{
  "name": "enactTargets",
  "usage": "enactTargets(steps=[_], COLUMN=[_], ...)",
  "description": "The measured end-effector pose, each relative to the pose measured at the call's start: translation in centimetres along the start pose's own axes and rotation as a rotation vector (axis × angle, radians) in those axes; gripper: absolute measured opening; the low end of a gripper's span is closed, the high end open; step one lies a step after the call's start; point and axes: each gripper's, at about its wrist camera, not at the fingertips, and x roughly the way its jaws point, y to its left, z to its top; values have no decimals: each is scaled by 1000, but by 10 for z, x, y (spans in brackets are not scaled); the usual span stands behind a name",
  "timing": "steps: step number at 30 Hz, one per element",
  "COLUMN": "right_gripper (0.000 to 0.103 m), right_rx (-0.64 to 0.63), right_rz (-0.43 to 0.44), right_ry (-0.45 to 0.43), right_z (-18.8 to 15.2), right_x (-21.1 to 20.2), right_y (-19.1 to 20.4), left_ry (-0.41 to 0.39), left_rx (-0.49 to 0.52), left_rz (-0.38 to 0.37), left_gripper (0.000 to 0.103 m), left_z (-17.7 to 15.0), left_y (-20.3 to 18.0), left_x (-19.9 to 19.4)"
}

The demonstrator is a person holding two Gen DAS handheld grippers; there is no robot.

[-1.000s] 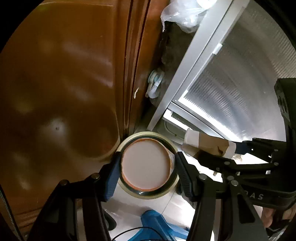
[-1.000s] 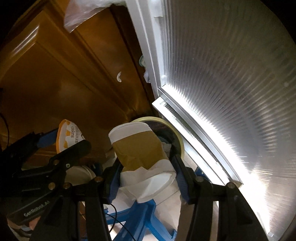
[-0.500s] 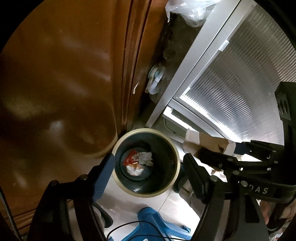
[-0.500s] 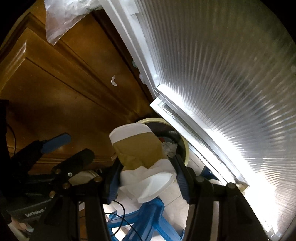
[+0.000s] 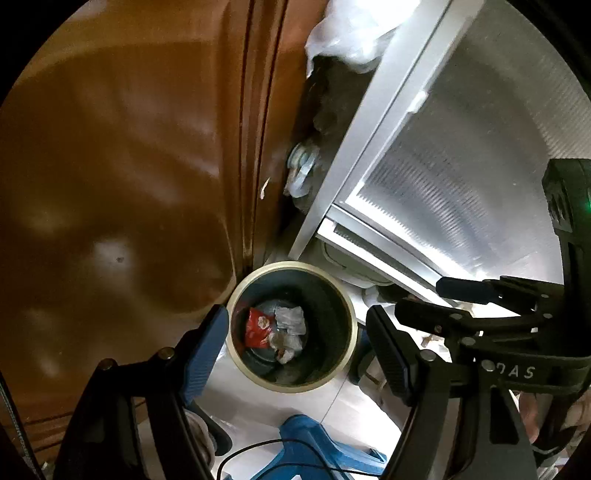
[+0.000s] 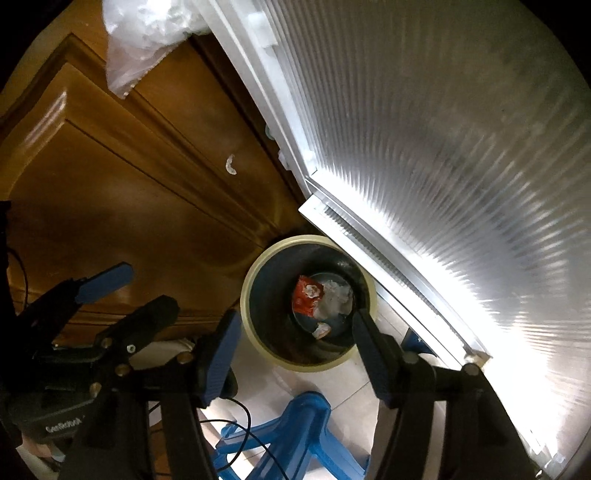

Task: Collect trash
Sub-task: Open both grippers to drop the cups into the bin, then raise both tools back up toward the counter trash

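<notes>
A dark bin with a cream rim [image 5: 347, 317] [image 6: 255, 295] stands on the tiled floor, right under both grippers. In it lie a red wrapper [image 5: 256, 328] [image 6: 306, 295] and crumpled white paper [image 5: 290, 321] [image 6: 336, 295]. My left gripper [image 5: 295, 349] [image 6: 129, 295] hangs open over the bin mouth with nothing between its blue pads. My right gripper [image 6: 293, 352] [image 5: 439, 299] hovers over the bin too; its jaws are opening and nothing is between them. The brown-and-white paper cup is not clearly visible in either view.
A brown wooden cabinet door [image 5: 129, 166] [image 6: 129, 177] rises to the bin's left. A ribbed frosted glass door in a metal frame [image 5: 461, 166] [image 6: 443, 166] stands on its right. Blue plastic stool legs [image 5: 314, 443] [image 6: 295, 435] and a black cable lie below. A clear plastic bag [image 6: 144, 33] hangs above.
The left gripper opened and the round white-topped container it held over the bin is gone from its jaws. The right gripper let go of the paper cup and its jaws stand wider.
</notes>
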Motion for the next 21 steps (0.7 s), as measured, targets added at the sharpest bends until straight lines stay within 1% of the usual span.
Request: enactTargets(steps=[1, 4, 9, 12, 19, 21], right_gripper=[63, 63, 63, 63, 63, 63], right_rx=[-1, -3, -27, -56, -119, -132], right_rz=[-1, -4, -5, -13, -38, -60], right_ry=[-2, -17, -50, -73, -204, -253], right_z=[2, 2, -7, -14, -27, -29], right_x=[7, 2, -27, -47, -109, -128], right_y=[0, 3, 11, 18, 37, 41], left_ry=[-3, -18, -50, -98, -190, -222], left_rx=[3, 13, 32, 57, 122, 131], left_rz=[-2, -4, -8, -9, -2, -5], left_gripper=[75, 75, 75, 75, 75, 75], left_z=[0, 0, 1, -2, -3, -1], left_y=[-1, -8, -21, -31, -55, -59], left_x=[-4, -19, -52, -81, -144, -164])
